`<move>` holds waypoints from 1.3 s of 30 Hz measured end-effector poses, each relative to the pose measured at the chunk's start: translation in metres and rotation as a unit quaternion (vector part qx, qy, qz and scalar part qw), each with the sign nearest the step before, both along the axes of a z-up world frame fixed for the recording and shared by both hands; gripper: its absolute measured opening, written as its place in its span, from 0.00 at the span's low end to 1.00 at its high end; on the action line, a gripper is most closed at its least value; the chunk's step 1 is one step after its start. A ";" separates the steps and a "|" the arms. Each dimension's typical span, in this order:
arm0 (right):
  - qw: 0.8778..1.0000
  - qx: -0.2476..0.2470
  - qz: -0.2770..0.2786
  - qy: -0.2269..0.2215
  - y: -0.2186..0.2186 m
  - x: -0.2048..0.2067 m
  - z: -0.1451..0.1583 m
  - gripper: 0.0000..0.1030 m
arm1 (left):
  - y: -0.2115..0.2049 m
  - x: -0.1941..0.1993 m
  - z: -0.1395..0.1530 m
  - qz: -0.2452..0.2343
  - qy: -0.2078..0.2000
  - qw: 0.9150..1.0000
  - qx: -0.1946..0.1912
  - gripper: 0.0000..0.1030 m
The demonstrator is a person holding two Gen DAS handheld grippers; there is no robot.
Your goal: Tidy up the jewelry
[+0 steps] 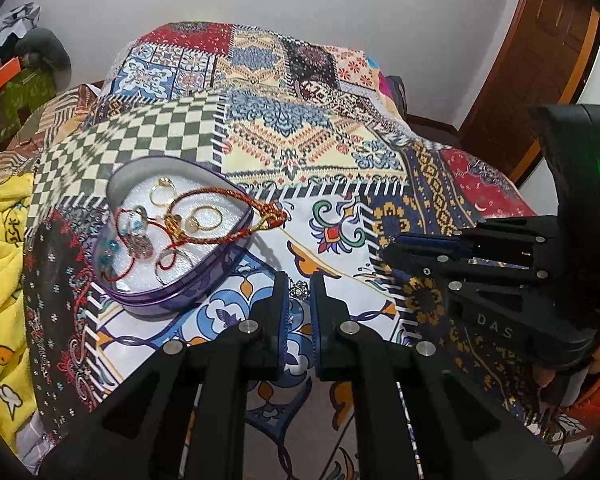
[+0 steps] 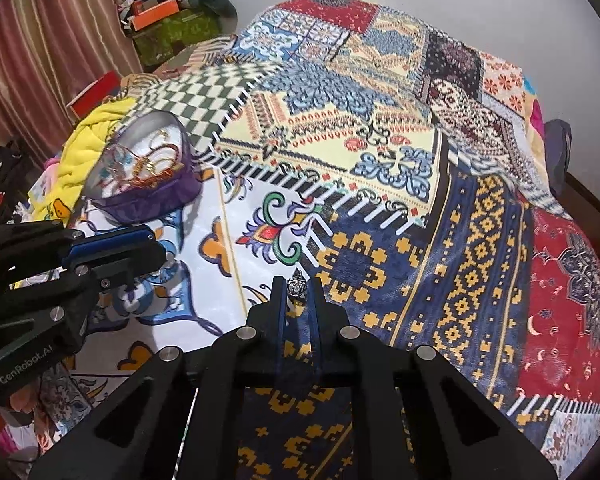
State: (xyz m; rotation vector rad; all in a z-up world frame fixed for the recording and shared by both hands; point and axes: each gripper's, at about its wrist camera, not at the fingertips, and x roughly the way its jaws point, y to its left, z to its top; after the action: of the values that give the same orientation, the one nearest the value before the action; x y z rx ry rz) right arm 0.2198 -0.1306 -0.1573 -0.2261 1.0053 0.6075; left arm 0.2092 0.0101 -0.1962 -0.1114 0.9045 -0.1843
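so the right gripper is clenched on a little silver ring just off the patchwork bedspread, probably headed for the purple heart-shaped tin with the other jewelry, while the left gripper also pinches something small and silvery.

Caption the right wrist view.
Right tongs pinch a silver ring over the patchwork bedspread.

- You can read "DAS" in pale raised letters on the black body of the right gripper, seen at the right of your left wrist view.
- You can read "GenRobot.AI" in white along the black body of the left gripper, at the near left of your right wrist view.
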 end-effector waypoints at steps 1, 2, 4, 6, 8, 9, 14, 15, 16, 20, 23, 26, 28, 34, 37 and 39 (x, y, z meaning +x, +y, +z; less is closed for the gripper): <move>1.000 0.003 0.000 -0.004 -0.001 -0.002 0.003 0.09 | 0.001 -0.001 0.003 0.002 -0.003 1.000 0.000 0.08; 1.000 0.006 0.000 -0.008 -0.002 -0.004 0.007 0.09 | 0.002 -0.003 0.005 0.003 -0.005 1.000 -0.001 0.08; 1.000 0.010 0.000 -0.014 -0.003 -0.008 0.014 0.09 | 0.004 -0.006 0.009 0.004 -0.009 1.000 -0.001 0.08; 1.000 0.016 0.000 -0.021 -0.006 -0.011 0.022 0.09 | 0.006 -0.009 0.014 0.006 -0.014 1.000 -0.001 0.08; 0.999 0.022 -0.001 -0.031 -0.008 -0.011 0.032 0.09 | 0.008 -0.013 0.021 0.009 -0.022 1.000 -0.001 0.08; 0.999 0.024 -0.002 -0.034 -0.008 -0.011 0.036 0.09 | 0.009 -0.014 0.024 0.010 -0.026 1.000 -0.001 0.08; 0.997 0.045 -0.003 -0.060 -0.005 -0.012 0.062 0.09 | 0.019 -0.021 0.044 0.020 -0.051 0.998 -0.003 0.08; 0.997 0.049 -0.003 -0.063 -0.003 -0.012 0.065 0.09 | 0.022 -0.023 0.049 0.022 -0.058 0.998 -0.002 0.08; 0.996 0.053 -0.002 -0.066 -0.002 -0.012 0.069 0.09 | 0.023 -0.024 0.052 0.023 -0.062 0.998 -0.001 0.08; 0.994 0.072 0.004 -0.084 0.008 -0.012 0.086 0.09 | 0.033 -0.025 0.066 0.032 -0.081 0.996 0.013 0.08; 0.992 0.086 0.010 -0.094 0.017 -0.012 0.096 0.09 | 0.043 -0.025 0.075 0.041 -0.092 0.995 0.017 0.08; 0.990 0.097 0.016 -0.098 0.025 -0.010 0.102 0.09 | 0.053 -0.025 0.081 0.051 -0.100 0.993 0.018 0.08; 0.989 0.104 0.023 -0.100 0.032 -0.009 0.105 0.09 | 0.058 -0.026 0.083 0.058 -0.104 0.993 0.020 0.08; 0.987 0.114 0.047 -0.100 0.056 -0.009 0.105 0.09 | 0.075 -0.026 0.085 0.075 -0.110 0.991 0.017 0.08; 0.987 0.117 0.057 -0.092 0.067 -0.008 0.099 0.09 | 0.080 -0.026 0.082 0.079 -0.109 0.991 0.016 0.08; 0.988 0.116 0.061 -0.086 0.074 -0.007 0.093 0.09 | 0.083 -0.024 0.078 0.080 -0.105 0.991 0.015 0.08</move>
State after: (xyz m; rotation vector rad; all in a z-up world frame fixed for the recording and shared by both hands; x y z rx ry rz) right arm 0.2127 -0.0568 -0.0641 -0.1322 0.7517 0.7965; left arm 0.1850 0.0930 -0.1180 -0.1329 0.6843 -0.0323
